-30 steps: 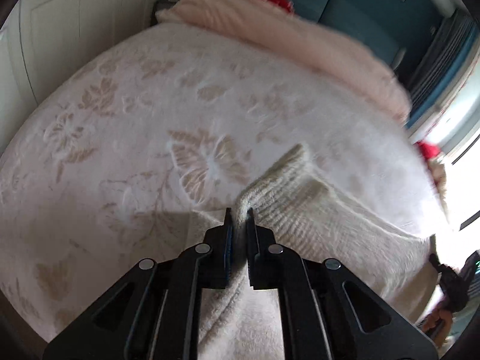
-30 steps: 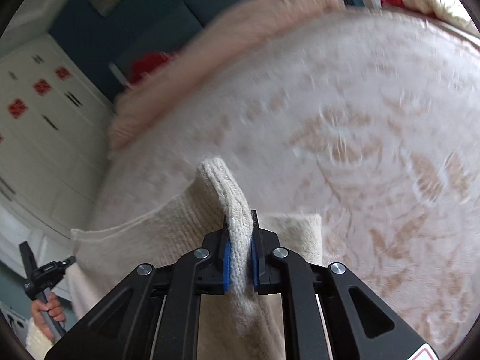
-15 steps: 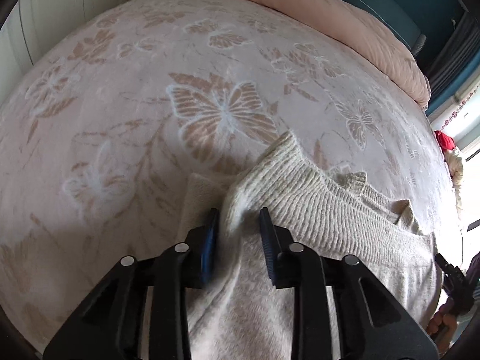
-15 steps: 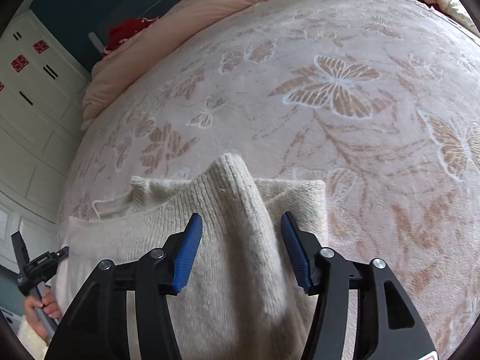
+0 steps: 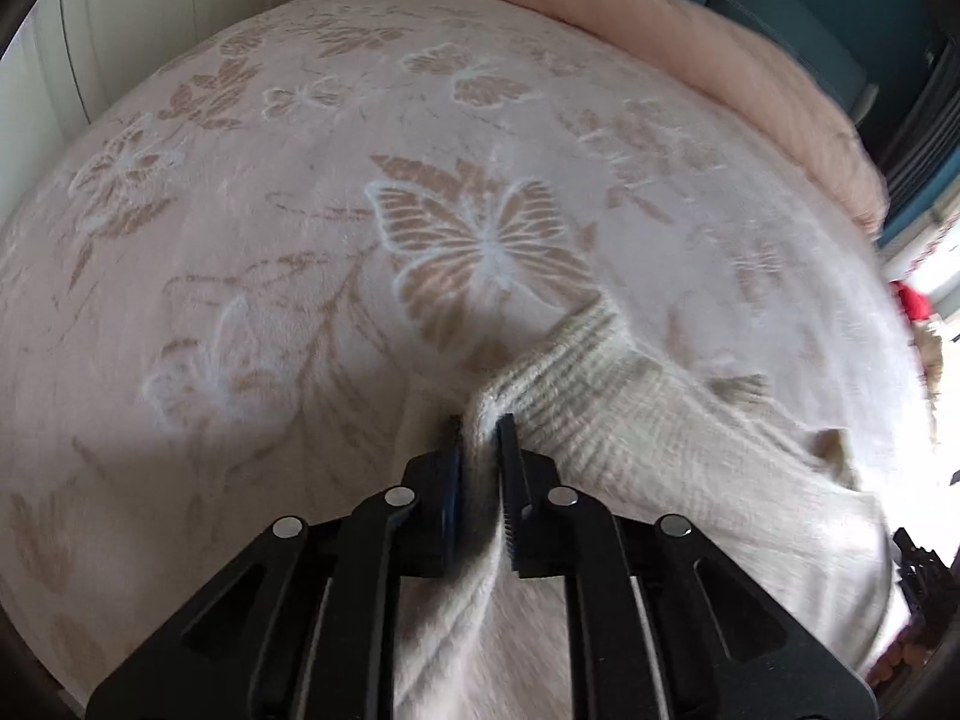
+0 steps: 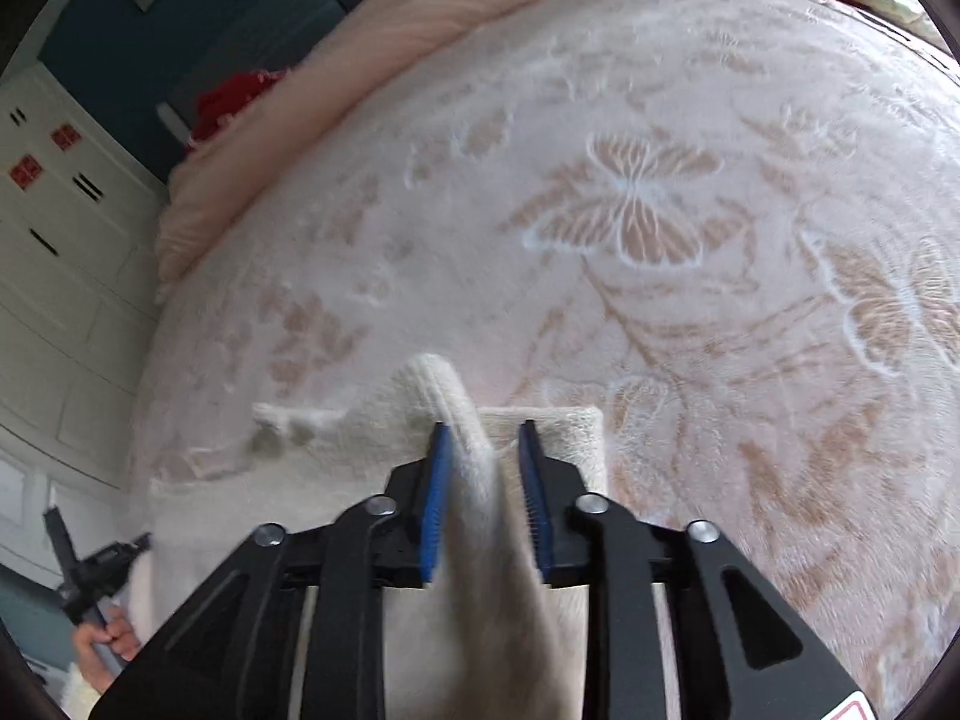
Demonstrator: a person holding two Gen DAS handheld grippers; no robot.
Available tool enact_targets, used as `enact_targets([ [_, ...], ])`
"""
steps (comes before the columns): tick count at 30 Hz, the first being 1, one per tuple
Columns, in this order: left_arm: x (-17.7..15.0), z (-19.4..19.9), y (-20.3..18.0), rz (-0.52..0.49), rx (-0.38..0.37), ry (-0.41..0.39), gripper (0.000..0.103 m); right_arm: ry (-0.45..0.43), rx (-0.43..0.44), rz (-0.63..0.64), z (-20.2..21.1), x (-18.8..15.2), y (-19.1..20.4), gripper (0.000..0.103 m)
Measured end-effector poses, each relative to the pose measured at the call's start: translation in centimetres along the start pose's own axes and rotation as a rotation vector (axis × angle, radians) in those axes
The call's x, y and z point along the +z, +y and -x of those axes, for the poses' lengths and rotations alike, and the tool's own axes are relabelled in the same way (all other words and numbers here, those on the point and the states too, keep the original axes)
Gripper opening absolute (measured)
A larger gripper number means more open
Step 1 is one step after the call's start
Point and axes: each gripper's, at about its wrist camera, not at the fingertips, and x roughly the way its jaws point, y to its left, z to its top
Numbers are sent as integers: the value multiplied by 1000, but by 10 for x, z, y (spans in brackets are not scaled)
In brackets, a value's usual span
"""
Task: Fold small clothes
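Note:
A cream knitted sweater (image 5: 648, 444) lies on a pink bedspread with butterfly patterns (image 5: 468, 240). My left gripper (image 5: 480, 426) is shut on a ribbed edge of the sweater, pinching a fold between its pads. In the right wrist view the sweater (image 6: 312, 456) spreads to the left, with a raised ribbed fold (image 6: 444, 384) running between the fingers. My right gripper (image 6: 483, 438) is partly open around that fold, with a gap on the right side.
A pink duvet (image 5: 690, 42) is bunched at the far end of the bed and shows in the right wrist view (image 6: 420, 30). White cupboards (image 6: 54, 252) stand to the left. Something red (image 6: 234, 102) lies behind the duvet. The other hand-held gripper (image 6: 90, 576) shows at lower left.
Both grippers opened half a second ago. My left gripper has since shut again on the sweater's ribbed edge. My right gripper has narrowed around the fold but stays partly open.

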Motion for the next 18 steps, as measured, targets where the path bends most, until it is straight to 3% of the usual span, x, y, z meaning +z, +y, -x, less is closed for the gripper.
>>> enact_targets([
  [1, -3, 12, 4, -5, -21, -4, 15, -21, 14, 5, 15, -3, 0, 49],
  [3, -17, 40, 16, -11, -40, -34, 30, -68, 1, 0, 50, -19, -6, 63],
  [4, -26, 50, 21, -4, -43, -35, 46, -75, 2, -10, 63, -31, -12, 64],
  [5, -35, 60, 29, 11, -50, -38, 55, -71, 0, -19, 73, -40, -20, 64],
  [8, -76, 90, 57, 120, -94, -46, 69, -33, -16, -72, 98, -84, -47, 66],
  [11, -126, 100, 83, 290, -161, -19, 72, 23, 11, -142, 106, -133, -68, 67],
  [13, -146, 95, 87, 340, -196, 2, 72, 61, 63, -184, 100, -154, -72, 67],
  [18, -154, 72, 71, 403, -247, 31, 74, 79, 200, -266, 75, -161, -59, 71],
])
